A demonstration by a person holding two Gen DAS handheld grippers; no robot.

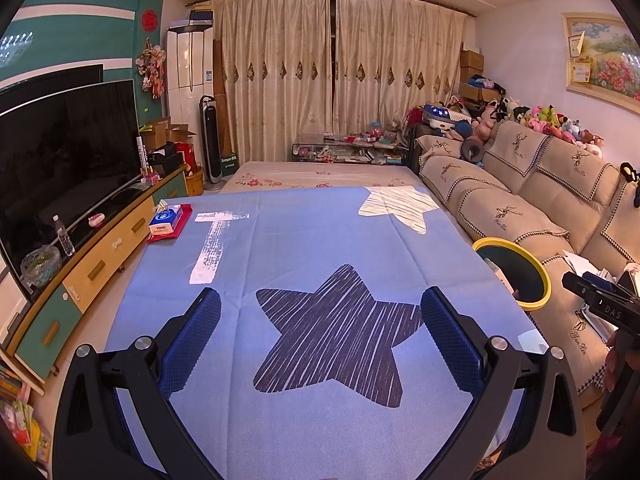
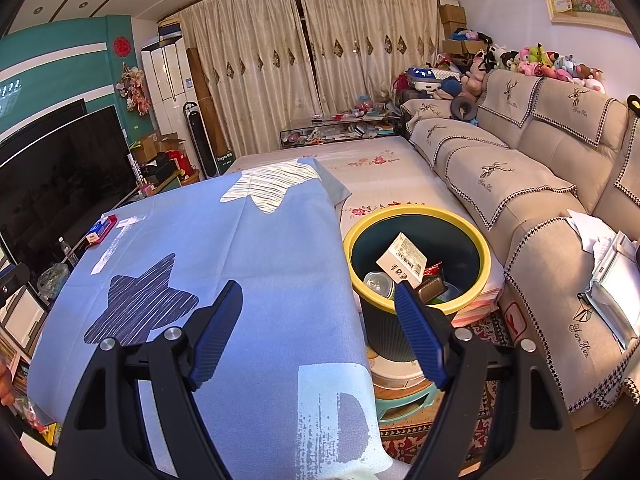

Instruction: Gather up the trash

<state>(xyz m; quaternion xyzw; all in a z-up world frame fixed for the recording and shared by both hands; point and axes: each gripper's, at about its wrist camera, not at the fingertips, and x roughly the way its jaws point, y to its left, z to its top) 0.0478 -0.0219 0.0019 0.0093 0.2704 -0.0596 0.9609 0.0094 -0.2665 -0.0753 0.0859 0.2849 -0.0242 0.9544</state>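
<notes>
A blue star-printed cloth [image 1: 320,240] covers the table. Beside its right edge stands the yellow-rimmed dark round bin [image 2: 416,280], holding a white printed carton [image 2: 404,258] and a clear bottle [image 2: 378,282]. Left gripper [image 1: 320,304] and right gripper [image 2: 318,296] both hover, jaws apart and empty.

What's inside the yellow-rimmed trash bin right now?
Inside the trash bin: a white printed carton, a clear plastic bottle, a red wrapper and a dark ribbed container. Whatever lies beneath them is covered.
</notes>
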